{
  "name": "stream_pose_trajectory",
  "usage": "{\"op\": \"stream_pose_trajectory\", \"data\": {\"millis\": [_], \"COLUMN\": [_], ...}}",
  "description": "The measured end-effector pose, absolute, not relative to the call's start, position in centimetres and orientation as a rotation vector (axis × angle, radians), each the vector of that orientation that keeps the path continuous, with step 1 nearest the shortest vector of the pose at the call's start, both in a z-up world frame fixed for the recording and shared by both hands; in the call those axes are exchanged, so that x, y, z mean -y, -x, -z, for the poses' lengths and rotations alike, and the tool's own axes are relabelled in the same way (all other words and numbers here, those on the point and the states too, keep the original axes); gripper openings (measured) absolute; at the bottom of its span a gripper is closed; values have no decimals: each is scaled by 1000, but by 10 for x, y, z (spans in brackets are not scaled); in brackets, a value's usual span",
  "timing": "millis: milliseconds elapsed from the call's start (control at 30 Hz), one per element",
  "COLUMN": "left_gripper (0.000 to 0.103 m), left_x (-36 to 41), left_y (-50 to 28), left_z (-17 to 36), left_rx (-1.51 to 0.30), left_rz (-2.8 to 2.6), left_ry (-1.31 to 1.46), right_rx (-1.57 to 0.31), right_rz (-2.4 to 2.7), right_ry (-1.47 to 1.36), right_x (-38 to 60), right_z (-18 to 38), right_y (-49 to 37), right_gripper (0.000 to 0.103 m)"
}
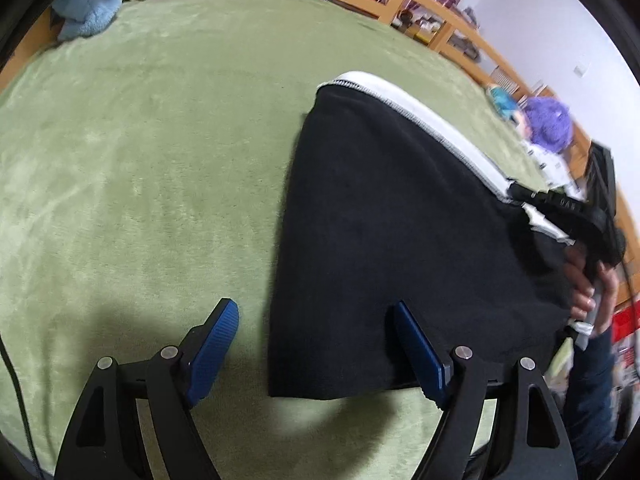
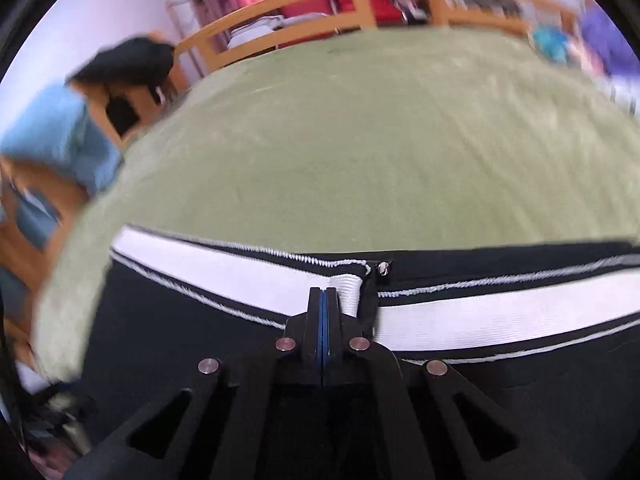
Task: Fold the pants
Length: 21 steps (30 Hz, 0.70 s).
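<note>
On green blanket, folded black pants: right gripper jaws pressed together at white waistband, left gripper jaws spread over hem edge; next probably pinch hem, fold over.

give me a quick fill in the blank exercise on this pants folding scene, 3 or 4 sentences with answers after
1. The black pants lie on a ____ blanket.
2. The waistband of the pants is ____.
3. The fingers of the left gripper stand ____, with nothing between them.
4. The fingers of the right gripper, at the waistband, are ____.

Missing words: green; white; open; shut
</note>
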<state>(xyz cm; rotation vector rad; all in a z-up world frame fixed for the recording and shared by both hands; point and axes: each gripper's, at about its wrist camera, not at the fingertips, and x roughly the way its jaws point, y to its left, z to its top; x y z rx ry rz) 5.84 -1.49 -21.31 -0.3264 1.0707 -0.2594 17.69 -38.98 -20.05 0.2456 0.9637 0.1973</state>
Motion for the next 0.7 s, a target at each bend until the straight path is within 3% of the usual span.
{"op": "stream_pose_trajectory", "data": {"millis": [100, 167, 233, 300, 400, 433, 500, 567, 700], "left_gripper": [77, 77, 77, 75, 62, 56, 46, 30, 24], "left_x": [10, 12, 15, 15, 10, 8, 2, 2, 5], "left_y": [-58, -58, -58, -57, -58, -58, -57, -54, -48], "left_z": [217, 220, 222, 223, 223, 223, 221, 214, 185], "left_rx": [-1058, -1053, -1038, -1027, -1018, -1017, -1011, -995, -941], "left_rz": [307, 334, 307, 288, 252, 244, 253, 260, 288], "left_ry": [419, 466, 475, 500, 543, 552, 560, 551, 517], "right_rx": [-934, -893, -839, -830, -902, -937, -1022, -971, -937], "right_rz": [-220, -194, -198, -239, -226, -222, -220, -203, -208], "right_ry": [-259, -244, -257, -266, -209, -204, -208, -222, -308], "right_x": [395, 396, 397, 395, 384, 381, 375, 377, 386], "right_z": [182, 169, 157, 156, 174, 186, 215, 220, 197], "right_y": [-159, -135, -104, -68, -35, -27, -22, -12, -6], "right_gripper": [6, 35, 46, 46, 45, 39, 38, 37, 37]}}
